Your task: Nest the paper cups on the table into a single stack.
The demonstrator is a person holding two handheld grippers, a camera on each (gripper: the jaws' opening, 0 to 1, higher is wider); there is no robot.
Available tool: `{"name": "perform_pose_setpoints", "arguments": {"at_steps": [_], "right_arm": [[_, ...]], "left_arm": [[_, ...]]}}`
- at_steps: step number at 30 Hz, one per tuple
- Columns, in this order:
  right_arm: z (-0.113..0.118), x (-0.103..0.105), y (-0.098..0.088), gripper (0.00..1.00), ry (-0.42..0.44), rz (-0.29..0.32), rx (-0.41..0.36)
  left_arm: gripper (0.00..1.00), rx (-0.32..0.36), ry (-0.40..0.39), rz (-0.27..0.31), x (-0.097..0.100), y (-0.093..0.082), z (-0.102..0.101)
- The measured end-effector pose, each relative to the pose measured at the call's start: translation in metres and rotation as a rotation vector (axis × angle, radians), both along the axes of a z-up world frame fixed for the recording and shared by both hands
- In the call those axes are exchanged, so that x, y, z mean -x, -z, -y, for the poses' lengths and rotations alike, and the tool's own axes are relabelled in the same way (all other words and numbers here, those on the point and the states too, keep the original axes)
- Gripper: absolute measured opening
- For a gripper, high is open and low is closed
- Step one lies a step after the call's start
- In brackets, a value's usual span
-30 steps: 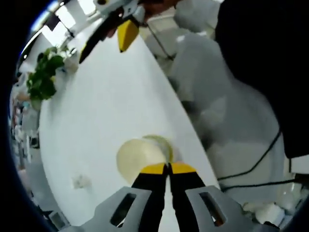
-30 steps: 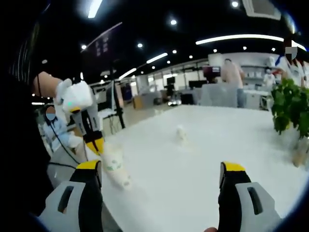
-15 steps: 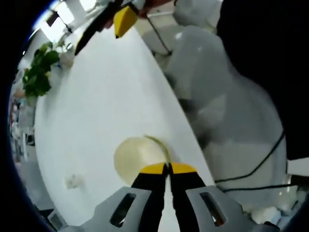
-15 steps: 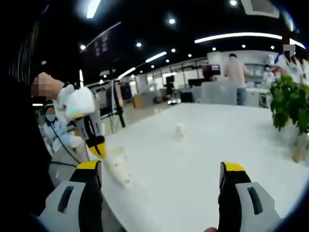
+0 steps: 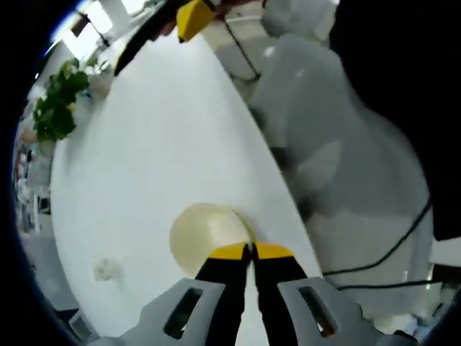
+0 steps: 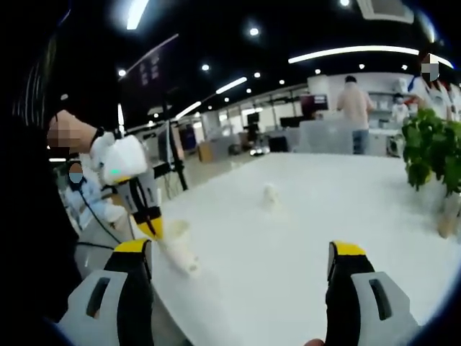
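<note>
In the left gripper view, the left gripper (image 5: 251,250) is pinching the rim of a paper cup (image 5: 204,234) between jaws closed almost together, the cup's open mouth facing the camera near the edge of the white table (image 5: 144,144). The right gripper (image 5: 189,16) is showing at the top, and a leafy plant (image 5: 56,108) is standing at the far end of the table.

In the right gripper view, the right gripper (image 6: 241,261) is hanging wide open and holding nothing above the table (image 6: 288,231). The left gripper (image 6: 151,227) is gripping the paper cup (image 6: 178,248) at the table's left edge. A small crumpled white object (image 6: 269,194), too blurred to identify, is lying farther back, and the plant (image 6: 432,151) is standing at right.
</note>
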State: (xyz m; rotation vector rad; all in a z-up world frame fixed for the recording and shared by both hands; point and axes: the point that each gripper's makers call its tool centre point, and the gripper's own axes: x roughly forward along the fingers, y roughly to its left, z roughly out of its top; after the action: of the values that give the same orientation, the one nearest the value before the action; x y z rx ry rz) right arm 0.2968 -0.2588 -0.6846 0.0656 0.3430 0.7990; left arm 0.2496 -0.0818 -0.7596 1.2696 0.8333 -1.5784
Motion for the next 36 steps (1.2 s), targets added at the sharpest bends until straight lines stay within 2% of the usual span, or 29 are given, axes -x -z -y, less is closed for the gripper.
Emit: {"name": "perform_pose_setpoints", "arguments": {"at_steps": [7,15,21,26,31,35,36], "right_arm": [[-0.001,0.001,0.000,1.00,0.000,-0.003,-0.005],[-0.005,0.001,-0.001,1.00,-0.010,-0.001,-0.006],[-0.007,0.001,-0.004,1.00,-0.015,0.003,-0.007],[-0.005,0.001,-0.003,1.00,-0.012,0.002,-0.007],[-0.004,0.001,-0.003,1.00,-0.012,-0.001,-0.008],[-0.004,0.001,-0.002,1.00,-0.013,-0.006,-0.009],[-0.004,0.000,-0.002,1.00,-0.015,-0.006,-0.008]], "left_arm": [[0.02,0.007,-0.005,-0.006,0.003,-0.001,0.000],[0.14,0.014,-0.043,-0.022,0.005,-0.002,-0.002],[0.17,0.034,-0.073,-0.031,0.006,-0.005,0.000],[0.25,0.054,-0.092,-0.033,0.006,-0.005,0.003],[0.23,0.061,-0.091,-0.025,0.005,-0.007,0.004],[0.24,0.079,-0.122,-0.032,0.005,-0.009,0.005],[0.24,0.102,-0.143,-0.048,0.006,-0.012,0.006]]}}
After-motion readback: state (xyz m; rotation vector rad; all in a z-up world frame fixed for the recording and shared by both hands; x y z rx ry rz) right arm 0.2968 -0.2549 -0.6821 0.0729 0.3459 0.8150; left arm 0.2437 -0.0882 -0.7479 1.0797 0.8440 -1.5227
